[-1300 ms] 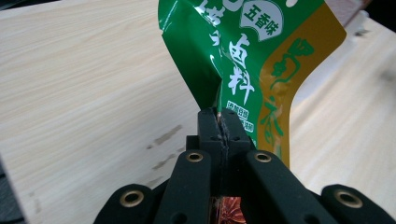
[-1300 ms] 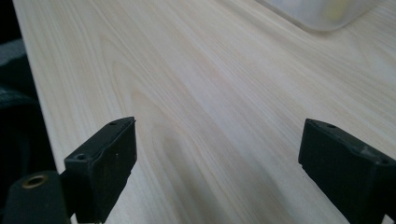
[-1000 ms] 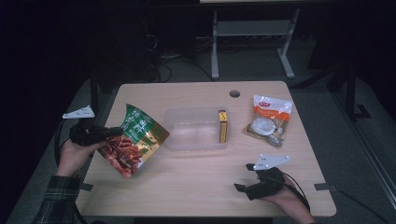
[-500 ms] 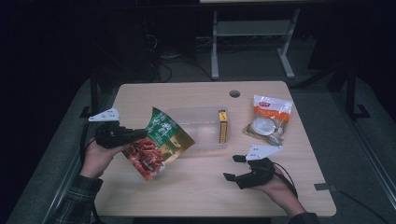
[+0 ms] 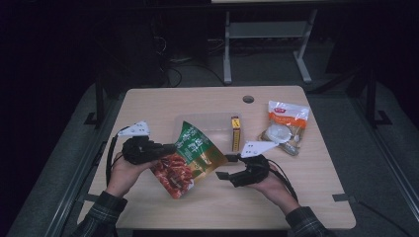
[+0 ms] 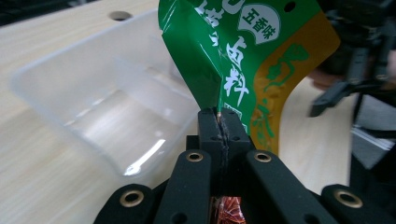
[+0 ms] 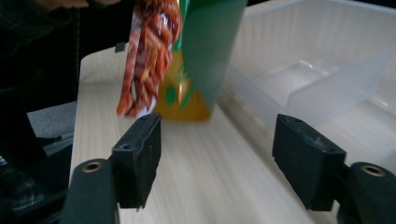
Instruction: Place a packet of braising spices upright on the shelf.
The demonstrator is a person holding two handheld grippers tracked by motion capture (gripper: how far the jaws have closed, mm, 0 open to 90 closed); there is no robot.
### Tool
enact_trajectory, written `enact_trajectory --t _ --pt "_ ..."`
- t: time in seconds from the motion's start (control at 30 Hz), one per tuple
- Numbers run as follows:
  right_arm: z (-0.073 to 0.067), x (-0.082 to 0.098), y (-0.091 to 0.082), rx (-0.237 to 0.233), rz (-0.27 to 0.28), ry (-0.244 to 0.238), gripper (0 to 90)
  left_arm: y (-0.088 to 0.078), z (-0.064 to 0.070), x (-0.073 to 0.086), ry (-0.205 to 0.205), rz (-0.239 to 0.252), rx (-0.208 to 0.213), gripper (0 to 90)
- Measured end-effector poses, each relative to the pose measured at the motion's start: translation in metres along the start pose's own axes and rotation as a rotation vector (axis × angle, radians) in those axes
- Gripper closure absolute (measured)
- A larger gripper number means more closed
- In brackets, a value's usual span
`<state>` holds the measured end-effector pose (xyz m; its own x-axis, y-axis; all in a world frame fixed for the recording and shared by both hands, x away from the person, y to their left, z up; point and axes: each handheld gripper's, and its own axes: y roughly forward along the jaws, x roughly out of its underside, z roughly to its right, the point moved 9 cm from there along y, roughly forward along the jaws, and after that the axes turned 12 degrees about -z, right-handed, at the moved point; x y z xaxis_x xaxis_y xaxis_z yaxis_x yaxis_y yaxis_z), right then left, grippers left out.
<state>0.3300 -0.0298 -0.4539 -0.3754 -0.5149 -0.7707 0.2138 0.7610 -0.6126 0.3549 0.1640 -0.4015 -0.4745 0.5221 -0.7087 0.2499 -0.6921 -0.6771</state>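
Note:
A green, orange and red snack bag [image 5: 192, 158] hangs above the table's middle, in front of a clear plastic bin [image 5: 207, 123]. My left gripper [image 5: 168, 148] is shut on the bag's left edge. In the left gripper view the jaws [image 6: 219, 116] pinch the bag's [image 6: 243, 56] seam, with the bin [image 6: 93, 93] behind. My right gripper [image 5: 226, 167] stands open just right of the bag. Its jaws have just been closing a little, with nothing between them. In the right gripper view the fingers [image 7: 140, 158] frame bare table, with the bag [image 7: 187, 60] a short way ahead.
A slim yellow box [image 5: 235, 133] stands at the bin's right end. A white and orange pouch [image 5: 284, 127] lies at the right of the wooden table [image 5: 306, 197]. A cable hole [image 5: 248, 98] sits near the far edge. Dark floor and a metal stand lie beyond.
My left gripper has carried the snack bag rightward toward the table's middle. My right gripper has moved left and up toward the bag, and its jaws stand narrower.

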Motion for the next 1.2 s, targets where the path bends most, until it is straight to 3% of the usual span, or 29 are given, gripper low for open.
enact_trajectory --t 0.17,0.37,0.53,0.7,1.0,1.2 --pt "0.002 -0.011 0.003 -0.008 0.026 0.002 39.7 0.007 0.004 -0.003 0.013 0.008 0.008 90.0" --pt "0.004 -0.011 0.007 -0.026 0.018 0.025 56.0 0.016 0.01 -0.005 0.03 0.011 0.047 90.0" --pt "0.005 -0.005 0.007 -0.041 0.02 0.052 74.1 0.021 0.011 -0.007 0.032 0.01 0.055 90.0" --pt "0.005 -0.004 0.003 -0.067 0.038 0.068 83.6 0.024 0.014 -0.007 0.037 0.017 0.07 90.0" --pt "0.007 -0.005 -0.006 -0.105 0.035 0.085 89.6 0.028 0.015 0.0 0.058 -0.011 0.084 89.3" --pt "0.004 -0.007 -0.009 -0.086 -0.001 0.028 89.8 0.029 0.015 0.009 0.082 -0.05 0.079 88.2"
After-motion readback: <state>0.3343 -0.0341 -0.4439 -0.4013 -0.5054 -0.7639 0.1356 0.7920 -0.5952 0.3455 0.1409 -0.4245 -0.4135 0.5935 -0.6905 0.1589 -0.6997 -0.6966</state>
